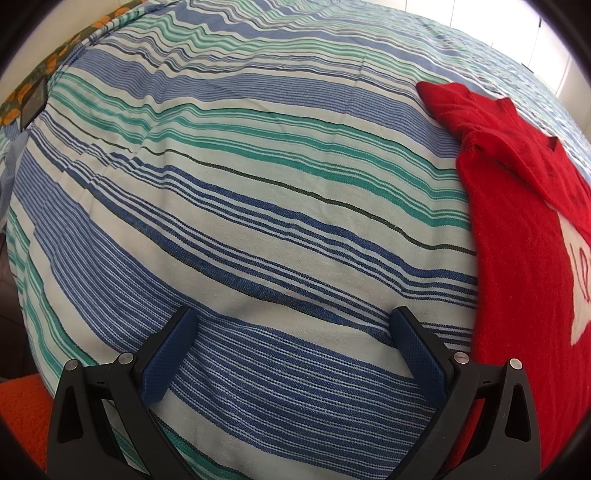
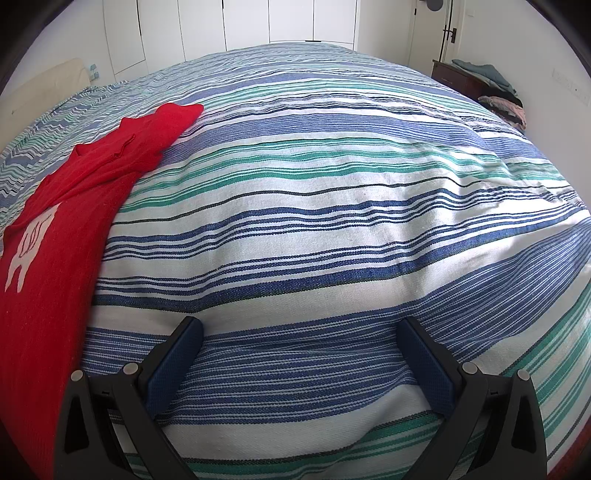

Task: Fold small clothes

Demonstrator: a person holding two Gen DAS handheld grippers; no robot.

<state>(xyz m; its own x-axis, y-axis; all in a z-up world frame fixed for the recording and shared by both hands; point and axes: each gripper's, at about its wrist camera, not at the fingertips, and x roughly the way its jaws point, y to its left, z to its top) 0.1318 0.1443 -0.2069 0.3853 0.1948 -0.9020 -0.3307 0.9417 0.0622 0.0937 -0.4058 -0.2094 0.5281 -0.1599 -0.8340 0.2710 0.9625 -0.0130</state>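
A small red sweater (image 1: 517,229) with a white motif lies flat on the striped bedspread (image 1: 258,206), with one sleeve folded in across its upper part. It is at the right edge of the left wrist view and at the left of the right wrist view (image 2: 74,206). My left gripper (image 1: 295,325) is open and empty, low over the bedspread just left of the sweater. My right gripper (image 2: 301,332) is open and empty, low over the bedspread (image 2: 332,206) just right of the sweater.
A dark nightstand (image 2: 458,79) with a pile of clothes (image 2: 498,96) stands at the far right by the wall. White wardrobe doors (image 2: 258,22) stand behind the bed. An orange patterned cloth (image 1: 44,74) and an orange item (image 1: 22,410) show at the left.
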